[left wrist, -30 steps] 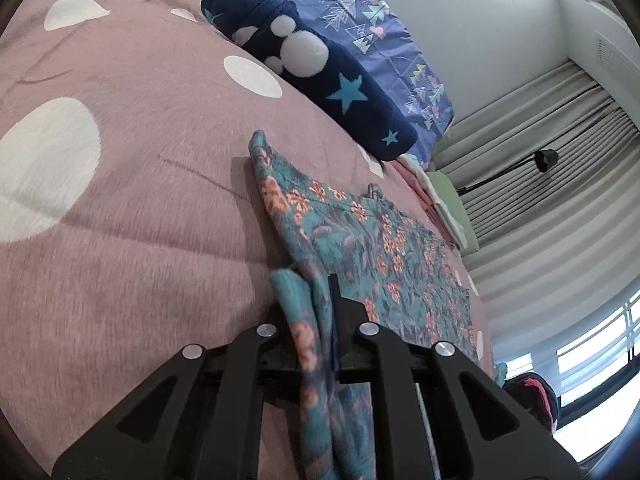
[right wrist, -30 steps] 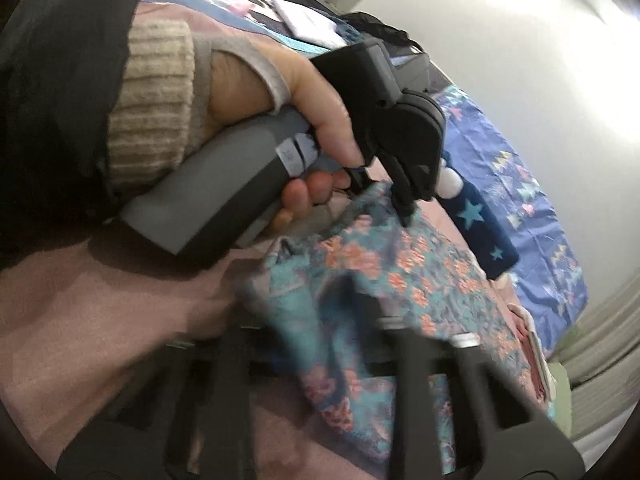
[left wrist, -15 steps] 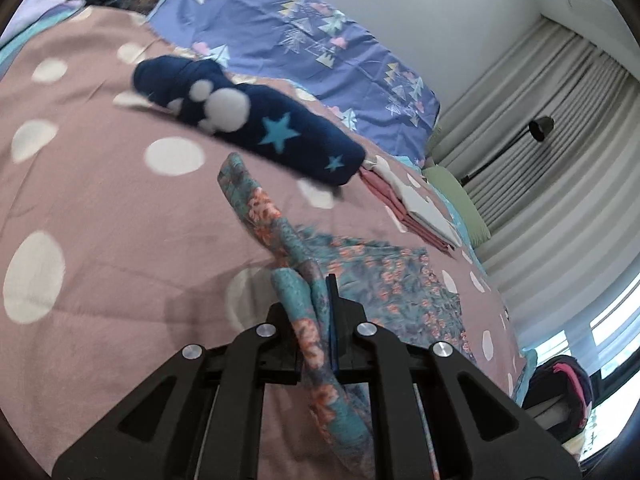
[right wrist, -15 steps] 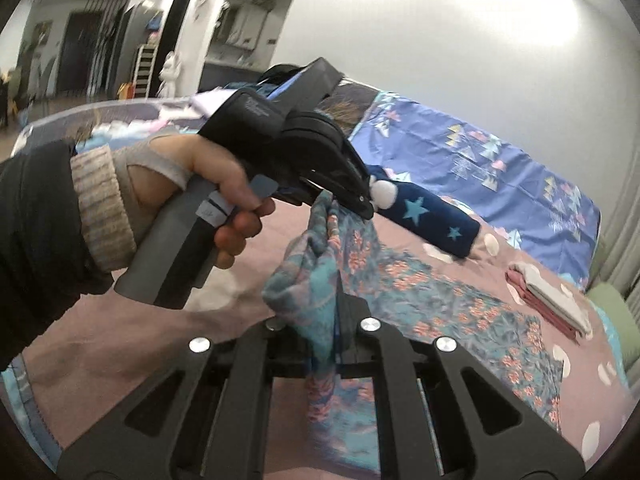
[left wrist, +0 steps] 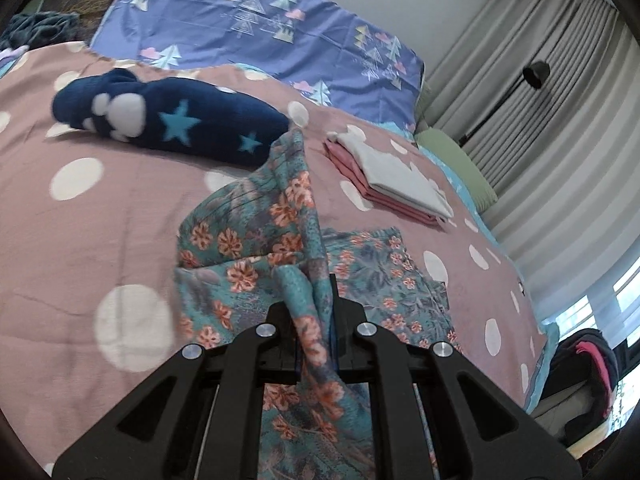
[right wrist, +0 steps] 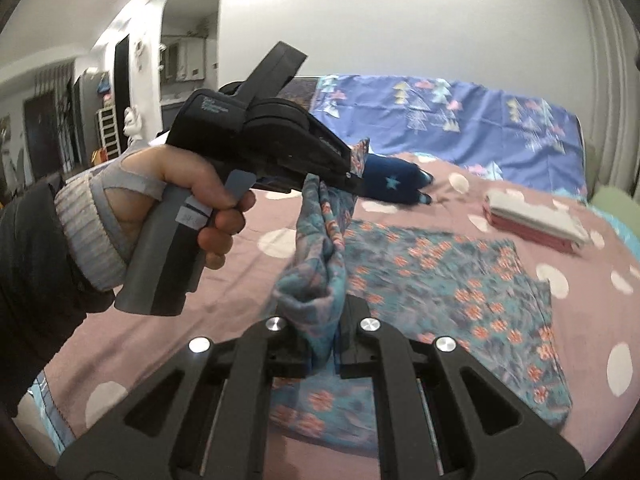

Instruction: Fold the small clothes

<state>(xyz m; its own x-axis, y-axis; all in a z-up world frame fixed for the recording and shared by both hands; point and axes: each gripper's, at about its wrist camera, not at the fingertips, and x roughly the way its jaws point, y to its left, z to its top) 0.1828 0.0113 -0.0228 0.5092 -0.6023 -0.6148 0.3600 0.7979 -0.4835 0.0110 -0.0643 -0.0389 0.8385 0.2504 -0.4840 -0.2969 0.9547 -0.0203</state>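
A teal floral garment (left wrist: 256, 240) lies partly on a pink polka-dot bedspread (left wrist: 100, 208). My left gripper (left wrist: 314, 320) is shut on one corner of it and holds that edge up off the bed. My right gripper (right wrist: 320, 320) is shut on another bunched corner of the same garment (right wrist: 460, 280), also lifted. In the right wrist view the left gripper (right wrist: 352, 176) shows held in a hand, with cloth hanging from its tip. The rest of the garment lies spread flat on the bed.
A rolled navy blanket with stars (left wrist: 172, 120) lies at the back left. A folded stack of pink and white clothes (left wrist: 392, 176) sits at the back right. A blue patterned pillow (left wrist: 260, 32) lies beyond, with curtains (left wrist: 560, 120) to the right.
Both grippers have risen from the bed with the garment's near edge, pulling it up and towards the far side. More of the room shows in both views.
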